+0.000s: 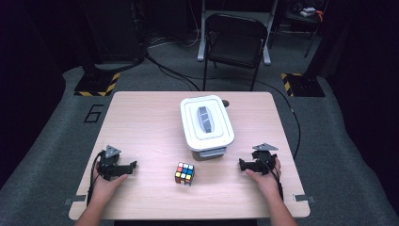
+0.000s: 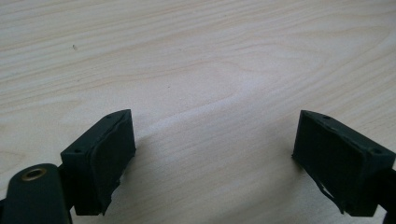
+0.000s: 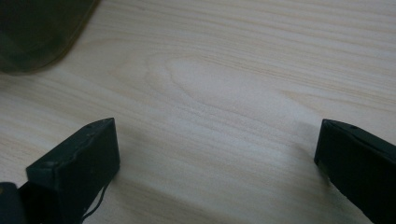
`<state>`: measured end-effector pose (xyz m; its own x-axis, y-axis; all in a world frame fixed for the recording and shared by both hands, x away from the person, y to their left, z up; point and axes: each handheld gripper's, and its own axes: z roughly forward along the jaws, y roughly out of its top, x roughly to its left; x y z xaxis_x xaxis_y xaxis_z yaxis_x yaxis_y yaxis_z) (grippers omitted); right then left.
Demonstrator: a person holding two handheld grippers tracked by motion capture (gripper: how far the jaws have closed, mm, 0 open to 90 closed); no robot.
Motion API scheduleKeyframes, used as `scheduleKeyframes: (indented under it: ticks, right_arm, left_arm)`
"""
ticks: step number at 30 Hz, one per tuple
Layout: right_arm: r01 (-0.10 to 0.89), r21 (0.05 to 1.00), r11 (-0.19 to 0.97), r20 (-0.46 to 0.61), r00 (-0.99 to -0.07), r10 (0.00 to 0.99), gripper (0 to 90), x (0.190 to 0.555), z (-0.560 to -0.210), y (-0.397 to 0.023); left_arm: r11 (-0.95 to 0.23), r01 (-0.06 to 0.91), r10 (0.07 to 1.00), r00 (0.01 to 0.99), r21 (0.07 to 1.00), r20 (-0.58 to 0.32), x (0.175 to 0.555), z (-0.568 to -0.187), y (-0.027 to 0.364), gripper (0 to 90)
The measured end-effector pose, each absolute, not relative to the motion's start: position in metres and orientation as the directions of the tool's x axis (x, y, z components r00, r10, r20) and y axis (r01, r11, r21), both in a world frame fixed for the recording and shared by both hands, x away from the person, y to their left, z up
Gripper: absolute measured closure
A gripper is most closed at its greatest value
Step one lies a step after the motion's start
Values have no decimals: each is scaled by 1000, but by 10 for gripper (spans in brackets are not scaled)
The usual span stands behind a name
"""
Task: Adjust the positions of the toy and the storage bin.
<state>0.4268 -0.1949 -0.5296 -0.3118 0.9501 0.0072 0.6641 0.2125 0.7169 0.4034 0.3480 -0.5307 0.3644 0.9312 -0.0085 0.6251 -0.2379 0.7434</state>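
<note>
With both grippers, left [image 1: 133,165] and right [image 1: 241,164], resting wide-jawed and empty on the worktop [image 1: 141,122], the cube [image 1: 185,173] between them, near the lidded box [image 1: 207,122], probably wants a square, centred grip.

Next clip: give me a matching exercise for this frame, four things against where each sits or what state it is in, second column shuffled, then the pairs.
Things:
1. cube
2. box
3. chair
4. left tool

Places or states:
A. on the floor beyond the table's far edge
B. open, resting on the table near its front left
C. mid-table, white lid on
D. on the table in front of the box, between the two tools

Pairs: 1-D, 2-C, 3-A, 4-B
</note>
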Motion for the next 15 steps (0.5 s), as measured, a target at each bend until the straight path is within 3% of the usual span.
scheduleKeyframes:
  ticks: [15]
  right_arm:
    - [659,722,211,7,-312,950,18,425,-530,-195]
  left_arm:
    - [-226,624,937,348,748,-8,399,-531,345,140]
